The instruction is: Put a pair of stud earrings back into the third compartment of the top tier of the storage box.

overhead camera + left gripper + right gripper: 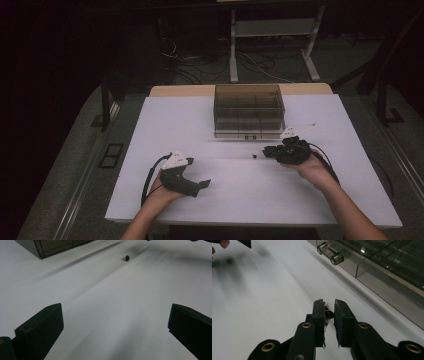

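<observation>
Here the right hand-held gripper (266, 151) lies low on the white tabletop (225, 200), held from the 4 o'clock side by a hand with its forearm coming up from the bottom edge. It points toward 9 o'clock. In the right gripper view its two black jaws are nearly pressed together, and a small dark red bead (329, 313) with thin wire legs sits in the narrow gap between them. I cannot tell if the jaws really squeeze it or just stand at its sides.

The left hand-held gripper (204, 184) is at about 7 o'clock on the tabletop, with the hand under it and its tip pointing toward 3 o'clock. In the left gripper view its jaws are spread wide with bare tabletop between them.

The high view shows a tiny dark dot (254, 156) just beside the right hand-held gripper's tip. The left gripper view shows it better, as a small red round thing (127, 258) lying far off at 12 o'clock.

A smoky clear box (248, 111) with small compartments stands at 12 o'clock. The right gripper view shows two round knobs (330, 253) on its front.
</observation>
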Tool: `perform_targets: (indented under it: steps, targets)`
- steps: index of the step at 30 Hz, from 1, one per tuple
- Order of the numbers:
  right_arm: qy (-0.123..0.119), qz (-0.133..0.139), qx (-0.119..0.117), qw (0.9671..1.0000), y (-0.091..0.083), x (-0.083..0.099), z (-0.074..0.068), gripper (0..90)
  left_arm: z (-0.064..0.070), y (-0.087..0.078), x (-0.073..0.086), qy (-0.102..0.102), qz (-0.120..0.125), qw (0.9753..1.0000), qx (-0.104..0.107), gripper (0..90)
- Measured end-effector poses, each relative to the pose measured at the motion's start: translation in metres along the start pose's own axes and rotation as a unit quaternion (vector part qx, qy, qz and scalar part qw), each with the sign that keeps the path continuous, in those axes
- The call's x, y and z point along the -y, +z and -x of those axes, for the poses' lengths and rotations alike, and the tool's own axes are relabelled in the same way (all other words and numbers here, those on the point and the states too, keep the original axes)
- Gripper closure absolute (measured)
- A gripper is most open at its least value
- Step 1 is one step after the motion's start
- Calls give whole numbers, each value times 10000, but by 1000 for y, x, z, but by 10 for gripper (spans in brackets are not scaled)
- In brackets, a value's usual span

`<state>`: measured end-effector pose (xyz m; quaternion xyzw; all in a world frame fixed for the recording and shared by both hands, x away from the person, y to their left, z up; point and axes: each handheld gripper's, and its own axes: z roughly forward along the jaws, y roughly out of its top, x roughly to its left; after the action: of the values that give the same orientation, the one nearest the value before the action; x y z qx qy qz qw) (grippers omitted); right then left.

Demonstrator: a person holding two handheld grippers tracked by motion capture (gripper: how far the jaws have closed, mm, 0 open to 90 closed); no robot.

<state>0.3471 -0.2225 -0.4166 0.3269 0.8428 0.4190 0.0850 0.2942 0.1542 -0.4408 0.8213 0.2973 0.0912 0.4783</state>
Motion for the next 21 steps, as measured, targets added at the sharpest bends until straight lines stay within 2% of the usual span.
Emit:
perform_targets:
  steps: [21]
  targets:
    - [84,246,37,9997,-25,-13,5,778,1,2,0,0,-11,10000,24,0]
